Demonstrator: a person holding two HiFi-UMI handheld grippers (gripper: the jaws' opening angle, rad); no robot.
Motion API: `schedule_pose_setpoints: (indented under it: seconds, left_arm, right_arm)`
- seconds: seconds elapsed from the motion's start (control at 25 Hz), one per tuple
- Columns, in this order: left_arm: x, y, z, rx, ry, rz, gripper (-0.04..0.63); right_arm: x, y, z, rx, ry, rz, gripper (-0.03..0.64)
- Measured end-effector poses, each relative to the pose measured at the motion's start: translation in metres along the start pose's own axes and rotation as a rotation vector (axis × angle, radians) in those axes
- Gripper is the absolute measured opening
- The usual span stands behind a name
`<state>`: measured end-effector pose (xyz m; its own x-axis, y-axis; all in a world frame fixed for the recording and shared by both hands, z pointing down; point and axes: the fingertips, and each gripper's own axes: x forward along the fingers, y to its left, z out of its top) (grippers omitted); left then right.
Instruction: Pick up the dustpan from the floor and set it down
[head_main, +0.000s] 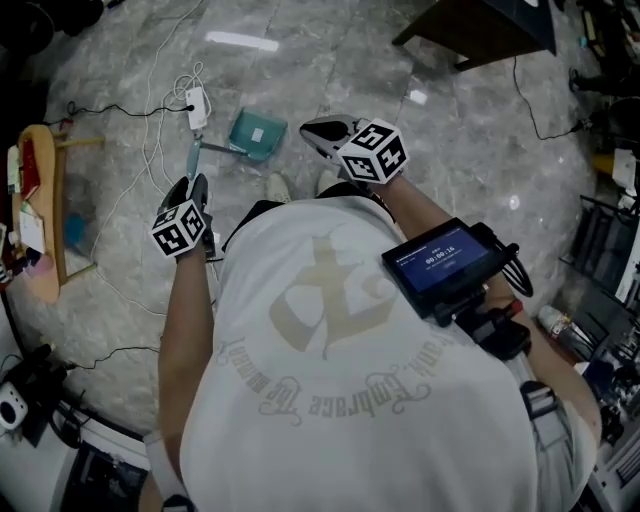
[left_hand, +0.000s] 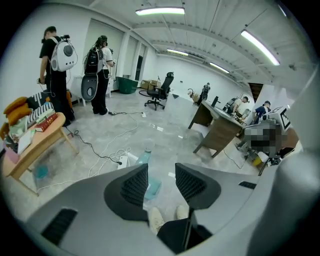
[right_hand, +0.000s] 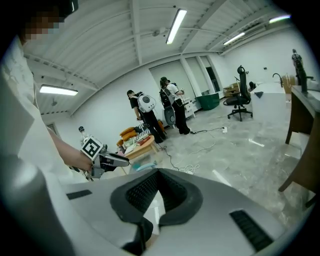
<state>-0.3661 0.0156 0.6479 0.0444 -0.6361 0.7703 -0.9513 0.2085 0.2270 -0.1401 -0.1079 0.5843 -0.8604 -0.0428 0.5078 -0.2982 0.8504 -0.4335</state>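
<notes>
The teal dustpan (head_main: 256, 133) lies flat on the grey marble floor in front of my feet, its pale handle (head_main: 194, 156) pointing left. In the left gripper view the dustpan (left_hand: 153, 189) shows through the gap between the jaws, far below them. My left gripper (head_main: 194, 182) hovers above and left of the dustpan, near its handle, open with nothing between its pads (left_hand: 161, 176). My right gripper (head_main: 318, 131) is in the air just right of the dustpan, its pads touching at the tips (right_hand: 157, 174) and holding nothing.
A white power strip (head_main: 197, 104) with loose cables lies just beyond the dustpan. A low wooden table (head_main: 46, 215) with clutter stands at the left. A dark desk (head_main: 480, 28) is at the far right. Two people (left_hand: 57, 70) stand in the distance.
</notes>
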Motion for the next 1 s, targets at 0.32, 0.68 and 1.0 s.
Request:
schedule_pose_setpoints:
  seconds: [0.32, 0.68, 1.0]
  left_arm:
    - [-0.058, -0.033, 0.023, -0.006, -0.162, -0.034, 0.043]
    - [-0.082, -0.083, 0.014, 0.02, -0.177, -0.054, 0.012]
    - [-0.068, -0.137, -0.018, 0.014, -0.141, -0.036, 0.012]
  right_arm:
    - [0.006, 0.036, 0.021, -0.127, -0.019, 0.111, 0.017]
    - [-0.009, 0.058, 0.037, -0.146, -0.063, 0.222, 0.017]
    - [-0.05, 0.038, -0.008, -0.169, -0.037, 0.224, 0.017]
